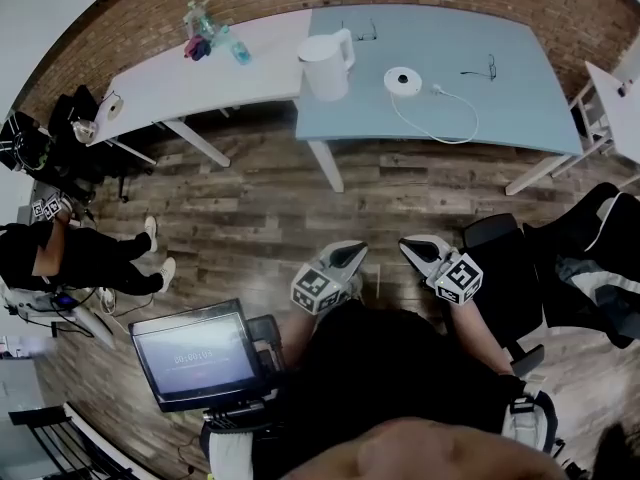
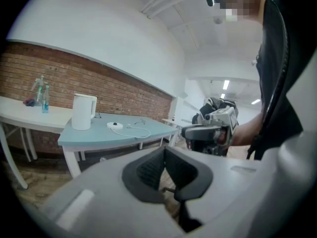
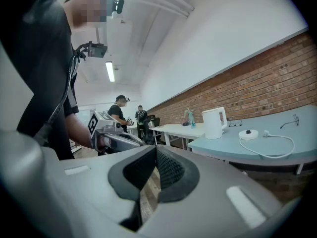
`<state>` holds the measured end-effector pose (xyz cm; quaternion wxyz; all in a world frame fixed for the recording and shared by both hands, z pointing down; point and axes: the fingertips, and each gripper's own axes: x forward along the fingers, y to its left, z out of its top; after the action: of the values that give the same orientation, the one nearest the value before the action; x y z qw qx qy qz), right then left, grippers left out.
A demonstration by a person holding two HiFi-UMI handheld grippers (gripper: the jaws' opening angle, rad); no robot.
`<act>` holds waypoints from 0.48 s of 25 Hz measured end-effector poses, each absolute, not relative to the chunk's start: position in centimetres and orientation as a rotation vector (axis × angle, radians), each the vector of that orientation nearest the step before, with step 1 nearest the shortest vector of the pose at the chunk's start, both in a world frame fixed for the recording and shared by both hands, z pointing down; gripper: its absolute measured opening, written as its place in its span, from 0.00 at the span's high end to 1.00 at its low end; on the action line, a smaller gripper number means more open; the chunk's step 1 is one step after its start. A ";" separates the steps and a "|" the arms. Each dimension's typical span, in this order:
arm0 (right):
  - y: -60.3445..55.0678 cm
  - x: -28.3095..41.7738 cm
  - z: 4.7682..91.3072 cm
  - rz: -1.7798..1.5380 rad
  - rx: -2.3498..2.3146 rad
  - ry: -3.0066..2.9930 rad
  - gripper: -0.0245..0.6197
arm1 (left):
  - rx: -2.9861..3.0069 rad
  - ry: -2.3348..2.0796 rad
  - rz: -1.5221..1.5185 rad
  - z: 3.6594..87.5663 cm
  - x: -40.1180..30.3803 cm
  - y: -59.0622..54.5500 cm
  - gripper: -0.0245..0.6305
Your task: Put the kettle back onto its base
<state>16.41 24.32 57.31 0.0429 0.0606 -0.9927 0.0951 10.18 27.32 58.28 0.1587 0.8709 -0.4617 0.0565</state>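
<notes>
The white kettle (image 1: 326, 65) stands upright on the blue-grey table (image 1: 520, 78), apart from its round white base (image 1: 403, 81), which lies to its right with a cable (image 1: 440, 128) looping off it. My left gripper (image 1: 345, 258) and right gripper (image 1: 415, 250) hang side by side over the wooden floor, well short of the table, both shut and empty. From the left gripper view, the kettle (image 2: 83, 111) and base (image 2: 115, 125) are far beyond the closed jaws of the left gripper (image 2: 164, 150). The right gripper view shows the kettle (image 3: 214, 122) and base (image 3: 248, 134) past the right gripper (image 3: 156, 148).
A white table (image 1: 180, 83) with bottles (image 1: 205, 28) joins the blue-grey one on the left. Glasses (image 1: 480, 68) lie on the blue-grey table. A monitor (image 1: 195, 353) stands at my lower left, an office chair (image 1: 500, 258) at my right. A seated person (image 1: 80, 253) is at far left.
</notes>
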 end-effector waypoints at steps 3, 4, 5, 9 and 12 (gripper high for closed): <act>23.5 14.6 57.9 0.306 0.171 -3.022 0.96 | 2.485 -1.324 0.150 58.5 8.6 26.2 0.96; 23.2 13.9 58.0 0.306 0.161 -3.019 0.96 | 2.484 -1.324 0.146 58.4 8.1 25.8 0.96; 22.9 13.2 58.0 0.303 0.152 -3.017 0.96 | 2.485 -1.323 0.141 58.4 7.6 25.4 0.96; 21.7 10.7 57.6 0.284 0.131 -3.020 0.96 | 2.490 -1.310 0.139 58.2 5.8 24.2 0.96; 20.8 9.3 57.4 0.280 0.140 -3.026 0.96 | 2.499 -1.300 0.147 58.0 4.4 23.4 0.96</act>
<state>9.29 20.76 57.37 0.0498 0.0461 -0.9934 0.0921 4.41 23.36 57.98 0.1599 0.8745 -0.4551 0.0513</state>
